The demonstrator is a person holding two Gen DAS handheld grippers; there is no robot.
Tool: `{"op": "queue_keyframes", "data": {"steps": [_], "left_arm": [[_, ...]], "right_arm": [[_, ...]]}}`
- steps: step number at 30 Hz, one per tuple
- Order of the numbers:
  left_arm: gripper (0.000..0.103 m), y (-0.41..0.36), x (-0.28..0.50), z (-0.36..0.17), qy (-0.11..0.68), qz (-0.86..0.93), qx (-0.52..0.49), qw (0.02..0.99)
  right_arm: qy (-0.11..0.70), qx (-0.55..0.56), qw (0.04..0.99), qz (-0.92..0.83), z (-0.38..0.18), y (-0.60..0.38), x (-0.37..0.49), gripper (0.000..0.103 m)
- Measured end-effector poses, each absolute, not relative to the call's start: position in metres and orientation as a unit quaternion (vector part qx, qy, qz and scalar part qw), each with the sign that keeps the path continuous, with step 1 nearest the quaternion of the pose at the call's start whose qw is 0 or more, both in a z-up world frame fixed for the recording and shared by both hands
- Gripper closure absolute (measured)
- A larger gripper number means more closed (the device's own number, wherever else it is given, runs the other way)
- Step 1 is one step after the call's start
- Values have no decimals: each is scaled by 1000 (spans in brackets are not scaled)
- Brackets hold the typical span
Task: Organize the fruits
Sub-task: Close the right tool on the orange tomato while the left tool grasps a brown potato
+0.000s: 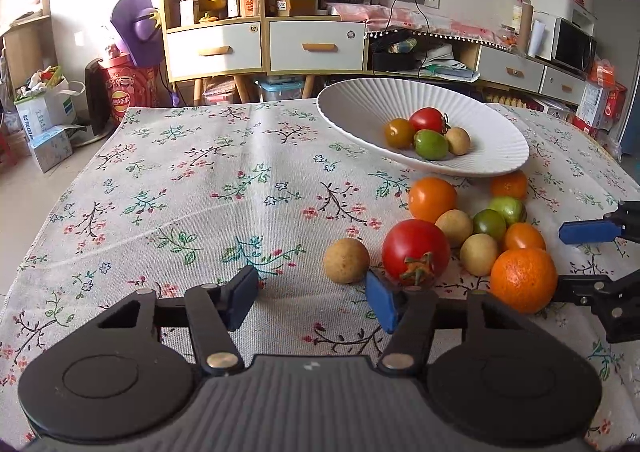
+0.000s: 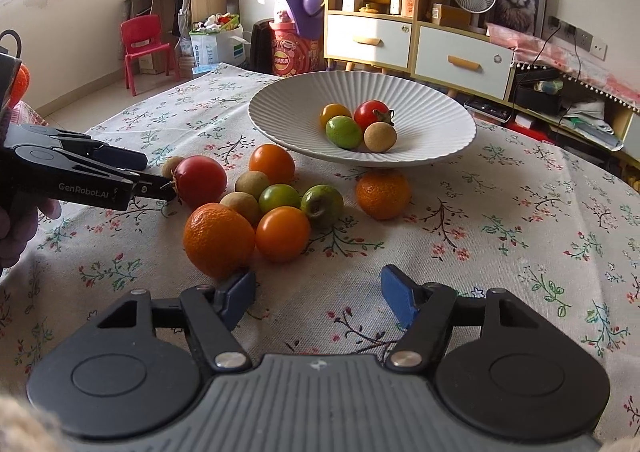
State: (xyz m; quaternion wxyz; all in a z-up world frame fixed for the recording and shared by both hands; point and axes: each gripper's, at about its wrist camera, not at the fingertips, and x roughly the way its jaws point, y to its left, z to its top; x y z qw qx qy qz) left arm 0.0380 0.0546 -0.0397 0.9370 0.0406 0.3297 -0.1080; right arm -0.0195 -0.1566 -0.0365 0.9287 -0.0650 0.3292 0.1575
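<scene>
Four small fruits already sit in your bowl (image 2: 440,131), while a pile of about ten is left on the cloth (image 1: 200,191) just in front of it, one orange (image 2: 383,193) tucked against the bowl's base. Your left gripper (image 1: 312,294) is spread wide and empty, its right pad near the big tomato (image 1: 415,252) and a longan (image 1: 346,260). Your right gripper (image 2: 318,294) is likewise agape, holding nothing, its left pad beside the large orange (image 2: 218,240), so I judge you under a third done.
</scene>
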Motion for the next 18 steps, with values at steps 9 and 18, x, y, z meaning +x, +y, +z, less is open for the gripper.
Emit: {"op": "queue_keyframes", "data": {"steps": [9,18], "left_arm": [[54,51,43,-40,325,-118,39,937],[75,46,44,-39,323,-121,36,938]], "right_arm": [[326,-58,930,161,-36,-154,-11,44],[326,-52,927,175,-35,-148,-6,55]]}}
